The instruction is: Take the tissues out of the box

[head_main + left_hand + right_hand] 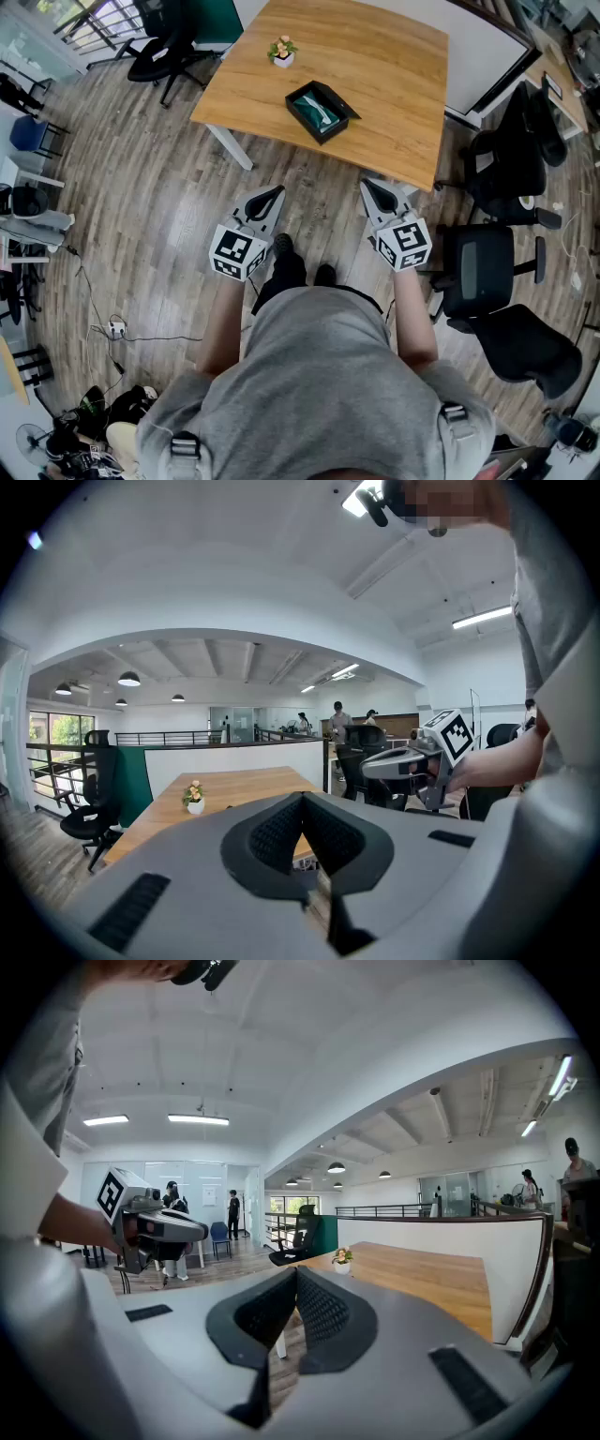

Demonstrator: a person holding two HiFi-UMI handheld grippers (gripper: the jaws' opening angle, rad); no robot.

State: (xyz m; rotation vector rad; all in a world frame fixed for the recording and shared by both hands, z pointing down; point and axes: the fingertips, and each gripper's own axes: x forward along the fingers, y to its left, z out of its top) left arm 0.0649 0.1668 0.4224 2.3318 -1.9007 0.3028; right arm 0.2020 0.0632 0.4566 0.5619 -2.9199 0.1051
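Both jaw pairs are shut tight, nothing btw the pads. Left gripper (267, 199) & right gripper (378, 195) are held level in front of the body, tips aimed at the table (394, 84), short of its edge; judged a ready pose, reach not begun. Tissue box (322, 112) is laid flat on the table's near half, opening up, tissue (319, 110) seen inside. Long axis runs diagonally, far-left to near-right in head view.
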